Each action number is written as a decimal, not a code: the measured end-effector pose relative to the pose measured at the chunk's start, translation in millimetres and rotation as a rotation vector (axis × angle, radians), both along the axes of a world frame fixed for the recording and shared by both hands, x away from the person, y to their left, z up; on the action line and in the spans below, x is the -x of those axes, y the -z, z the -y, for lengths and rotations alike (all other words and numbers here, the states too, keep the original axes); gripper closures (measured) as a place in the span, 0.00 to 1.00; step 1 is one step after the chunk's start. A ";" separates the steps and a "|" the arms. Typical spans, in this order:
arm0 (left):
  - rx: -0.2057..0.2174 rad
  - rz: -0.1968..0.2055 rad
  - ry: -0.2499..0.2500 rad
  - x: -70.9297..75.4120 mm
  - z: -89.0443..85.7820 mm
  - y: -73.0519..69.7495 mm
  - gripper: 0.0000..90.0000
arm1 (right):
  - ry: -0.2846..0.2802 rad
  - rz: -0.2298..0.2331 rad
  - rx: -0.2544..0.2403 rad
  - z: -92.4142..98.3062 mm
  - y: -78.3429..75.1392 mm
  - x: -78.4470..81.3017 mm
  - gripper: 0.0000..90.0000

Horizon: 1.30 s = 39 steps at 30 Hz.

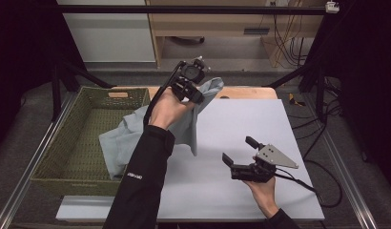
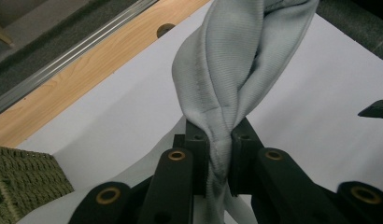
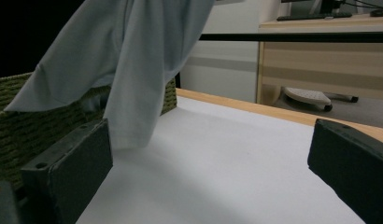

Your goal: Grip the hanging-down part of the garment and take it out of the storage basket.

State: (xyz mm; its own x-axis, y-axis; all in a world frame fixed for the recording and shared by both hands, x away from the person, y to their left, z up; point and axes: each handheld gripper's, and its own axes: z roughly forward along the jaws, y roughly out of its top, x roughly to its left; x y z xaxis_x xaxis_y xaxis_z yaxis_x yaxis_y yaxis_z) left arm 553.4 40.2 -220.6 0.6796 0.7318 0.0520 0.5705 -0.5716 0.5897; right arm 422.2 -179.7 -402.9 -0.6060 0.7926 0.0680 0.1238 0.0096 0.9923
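Grey cloth [image 1: 131,136] clamped in left tool [image 1: 193,95], draping over wicker basket [image 1: 65,148]

The person's left sleeve [image 1: 141,176] covers part of the grey cloth [image 1: 131,131] and the green basket's [image 1: 69,157] near corner. In the left gripper view, the cloth's top runs off the upper edge.

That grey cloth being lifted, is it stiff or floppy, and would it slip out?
Probably floppy: the grey cloth hangs in folds from the left gripper and drapes over the basket rim. It looks light. Bunched tight between the jaws, it seems unlikely to slip.
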 end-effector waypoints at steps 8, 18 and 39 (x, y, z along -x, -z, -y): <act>0.000 0.001 0.004 0.3 -0.3 0.3 0.89 | -0.038 0.008 -0.015 -24.8 -12.1 -10.8 0.01; 0.000 0.005 0.005 1.5 -1.8 -1.1 0.89 | -0.058 0.013 0.001 -53.4 -19.4 -24.2 0.01; -0.001 0.012 0.011 4.9 -3.3 -2.6 0.89 | -0.094 -0.029 0.030 -110.5 -16.3 -52.7 0.04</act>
State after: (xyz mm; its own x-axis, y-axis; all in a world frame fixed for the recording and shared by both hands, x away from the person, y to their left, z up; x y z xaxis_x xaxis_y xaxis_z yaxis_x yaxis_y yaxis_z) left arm 548.5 43.6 -218.0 0.6867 0.7244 0.0609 0.5573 -0.5784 0.5956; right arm 474.9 -69.3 -386.7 -0.6758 0.7344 0.0634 0.1498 0.0526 0.9873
